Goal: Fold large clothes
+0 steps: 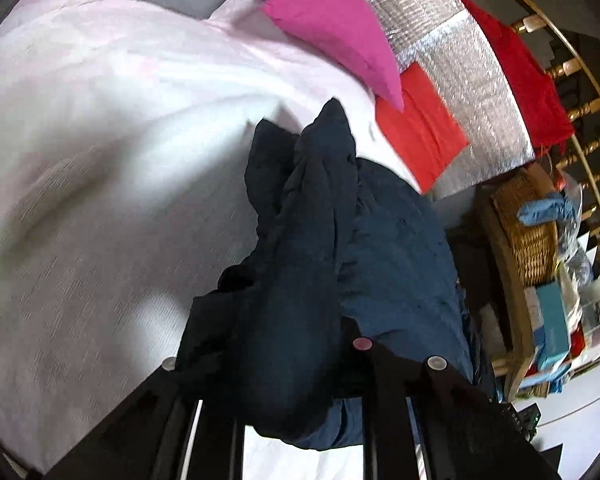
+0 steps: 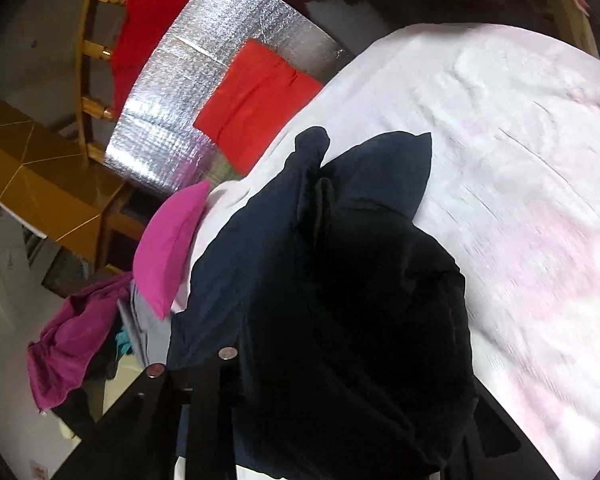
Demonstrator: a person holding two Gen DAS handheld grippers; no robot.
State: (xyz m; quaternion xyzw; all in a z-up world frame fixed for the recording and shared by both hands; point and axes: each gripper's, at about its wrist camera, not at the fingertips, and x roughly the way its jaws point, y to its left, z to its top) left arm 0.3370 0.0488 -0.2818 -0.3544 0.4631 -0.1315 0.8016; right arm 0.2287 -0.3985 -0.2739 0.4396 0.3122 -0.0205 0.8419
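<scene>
A large dark navy garment (image 1: 324, 240) hangs bunched over a bed with a pale pink-white sheet (image 1: 100, 140). My left gripper (image 1: 300, 360) is shut on a fold of it; the cloth drapes over the fingers and hides the tips. In the right wrist view the same navy garment (image 2: 340, 260) covers my right gripper (image 2: 320, 360), which is shut on it, fingertips hidden under the cloth. The garment's free end trails onto the sheet (image 2: 520, 200).
A magenta pillow (image 1: 332, 28) and a folded red-orange cloth (image 1: 416, 132) lie on a silver foil mat (image 1: 460, 60). A red cloth (image 1: 516, 64) hangs on a wooden railing. A wicker basket (image 1: 528, 224) and clutter stand at right. A purple garment (image 2: 72, 332) lies off the bed.
</scene>
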